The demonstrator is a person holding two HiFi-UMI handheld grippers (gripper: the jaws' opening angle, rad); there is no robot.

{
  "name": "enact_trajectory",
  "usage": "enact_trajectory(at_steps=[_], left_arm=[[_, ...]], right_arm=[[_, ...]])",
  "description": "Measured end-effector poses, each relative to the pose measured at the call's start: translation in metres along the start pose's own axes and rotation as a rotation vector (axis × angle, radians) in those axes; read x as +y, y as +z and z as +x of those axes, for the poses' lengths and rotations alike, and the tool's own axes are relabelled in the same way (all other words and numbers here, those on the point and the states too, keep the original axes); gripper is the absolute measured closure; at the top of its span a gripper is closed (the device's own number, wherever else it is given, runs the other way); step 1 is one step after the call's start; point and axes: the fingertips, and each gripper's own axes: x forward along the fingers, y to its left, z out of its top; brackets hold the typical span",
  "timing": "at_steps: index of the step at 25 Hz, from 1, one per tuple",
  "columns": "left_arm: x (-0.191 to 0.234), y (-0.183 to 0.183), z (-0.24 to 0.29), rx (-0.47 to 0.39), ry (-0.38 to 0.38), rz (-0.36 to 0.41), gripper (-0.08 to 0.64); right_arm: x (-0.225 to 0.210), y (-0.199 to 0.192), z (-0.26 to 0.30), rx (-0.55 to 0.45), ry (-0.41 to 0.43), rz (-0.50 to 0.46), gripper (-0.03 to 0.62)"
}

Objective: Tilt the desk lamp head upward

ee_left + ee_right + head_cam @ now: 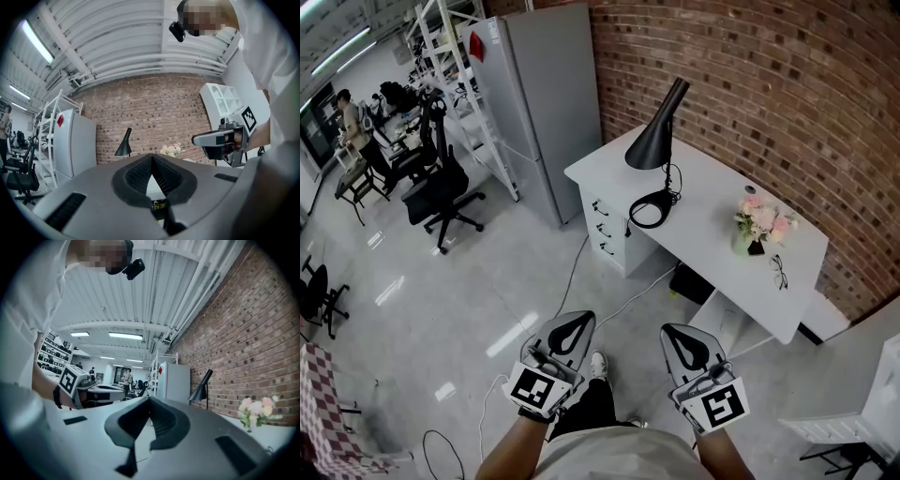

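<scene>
One black desk lamp with a cone-shaped shade and an open ring base stands on the white rectangular desk, near the desk's end that is nearer the tall grey metal cabinet; the ring lies close to the desk's front edge, above the white drawer unit, and the shade's wide mouth faces downward while its narrow tip points up toward the red brick wall; a black cord runs from the stem down to the base. Farther along the desk, a small bunch of pink and white flowers in a vase sits well apart from the lamp; a pair of thin-framed glasses lies just beside it, nearer the front edge.

Both tongs are held low over the pale glossy floor, well apart from the desk; the left gripper is clenched, its dark ribbed pads meeting at the tips with nothing between them; the right gripper is likewise closed and empty, with the lamp and the flowers beyond it. From the left gripper view the lamp shows against the bricks. Past the cabinet stand white shelving and a black office chair.
</scene>
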Motion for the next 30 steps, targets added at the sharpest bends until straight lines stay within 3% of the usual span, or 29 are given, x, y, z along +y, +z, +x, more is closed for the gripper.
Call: enact_trajectory(at_steps=[7, 15, 20, 30], left_arm=[[0.037, -0.009, 0.047, -0.018, -0.037, -0.007, 0.554], [0.110, -0.037, 0.101, 0.015, -0.042, -0.058, 0.554], [0.134, -0.041, 0.140, 0.011, -0.124, -0.077, 0.554], [0.197, -0.052, 0.182, -0.009, -0.199, -0.111, 0.554]], right_arm=[[-0.036, -0.013, 0.045, 0.029, -0.040, 0.007, 0.578], [-0.068, -0.029, 0.126, 0.082, -0.045, 0.028, 0.578], [-0.089, -0.032, 0.171, 0.107, -0.075, 0.030, 0.578], [-0.106, -0.033, 0.243, 0.147, -0.130, 0.014, 0.578]])
